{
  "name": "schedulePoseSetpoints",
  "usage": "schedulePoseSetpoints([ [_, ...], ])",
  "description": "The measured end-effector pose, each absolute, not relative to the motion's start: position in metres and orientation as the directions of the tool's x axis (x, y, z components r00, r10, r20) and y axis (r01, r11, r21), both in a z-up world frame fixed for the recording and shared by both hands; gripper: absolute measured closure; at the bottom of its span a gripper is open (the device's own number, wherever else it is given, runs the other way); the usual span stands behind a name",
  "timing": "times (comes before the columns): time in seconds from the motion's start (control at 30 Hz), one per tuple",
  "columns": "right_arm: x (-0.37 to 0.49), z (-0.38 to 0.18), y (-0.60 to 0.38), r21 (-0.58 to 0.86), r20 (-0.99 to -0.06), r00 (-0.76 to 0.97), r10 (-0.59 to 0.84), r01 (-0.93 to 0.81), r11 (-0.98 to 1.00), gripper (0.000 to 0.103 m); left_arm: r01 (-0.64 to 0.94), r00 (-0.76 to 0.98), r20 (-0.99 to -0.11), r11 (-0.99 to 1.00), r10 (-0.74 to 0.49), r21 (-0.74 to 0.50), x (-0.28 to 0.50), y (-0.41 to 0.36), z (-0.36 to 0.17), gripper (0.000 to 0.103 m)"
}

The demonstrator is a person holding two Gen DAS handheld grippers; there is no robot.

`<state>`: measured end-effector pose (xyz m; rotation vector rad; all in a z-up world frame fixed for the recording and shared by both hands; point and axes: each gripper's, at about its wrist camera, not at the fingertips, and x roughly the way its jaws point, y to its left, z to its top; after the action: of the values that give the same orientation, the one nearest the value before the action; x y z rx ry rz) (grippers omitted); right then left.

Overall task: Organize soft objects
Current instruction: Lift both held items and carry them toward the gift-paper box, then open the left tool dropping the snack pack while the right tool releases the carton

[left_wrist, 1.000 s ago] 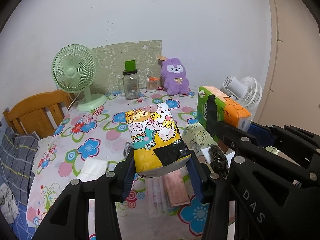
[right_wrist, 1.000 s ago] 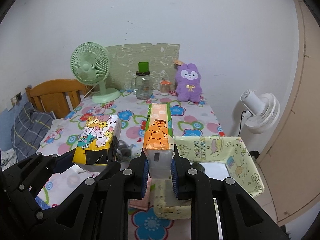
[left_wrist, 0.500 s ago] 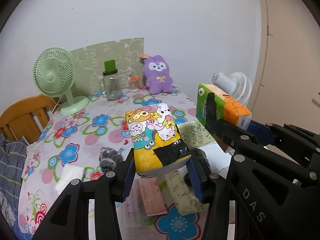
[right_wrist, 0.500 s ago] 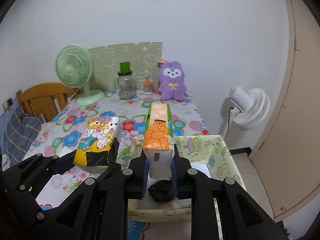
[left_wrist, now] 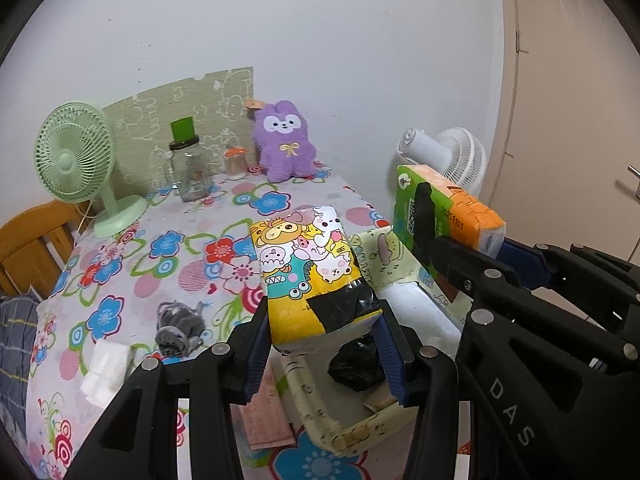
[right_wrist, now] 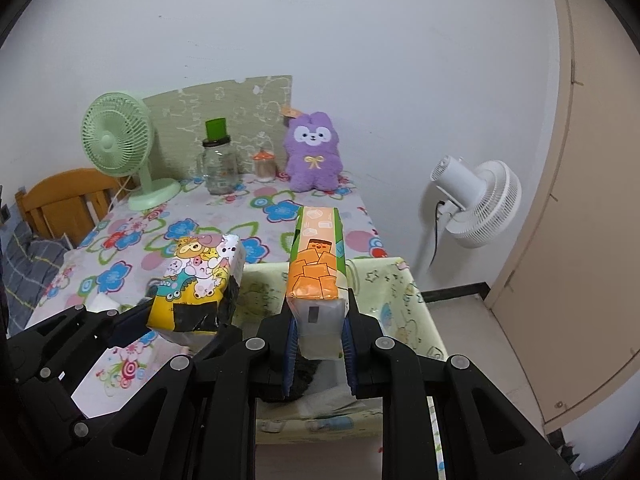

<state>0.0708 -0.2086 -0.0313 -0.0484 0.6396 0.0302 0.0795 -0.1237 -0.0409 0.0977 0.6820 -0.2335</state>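
The yellow cartoon pack (left_wrist: 316, 276) is clamped by the left gripper (left_wrist: 322, 344) and the orange-green pack (right_wrist: 318, 276) by the right gripper (right_wrist: 318, 344) — both are held above the yellow fabric bin (right_wrist: 416, 312). A grey cloth (left_wrist: 178, 326) is left on the table (left_wrist: 168, 248).

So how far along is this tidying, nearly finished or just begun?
Partway, it seems. A black soft item already lies in the pale yellow fabric bin. In hand: the left gripper holds the cartoon tissue pack, the right gripper the orange-green pack, both above the bin. A grey cloth and white folded item remain on the table.
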Motion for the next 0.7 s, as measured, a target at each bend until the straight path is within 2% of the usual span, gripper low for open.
schedulePoseSetpoints([
  [0.7, 0.103, -0.066, -0.247, 0.015, -0.659, 0.752, 0.004, 0.008, 1.000, 0.080, 0.245, 0.649, -0.748, 0.969, -0.141, 0.030, 0.116, -0.156, -0.076, 0.050],
])
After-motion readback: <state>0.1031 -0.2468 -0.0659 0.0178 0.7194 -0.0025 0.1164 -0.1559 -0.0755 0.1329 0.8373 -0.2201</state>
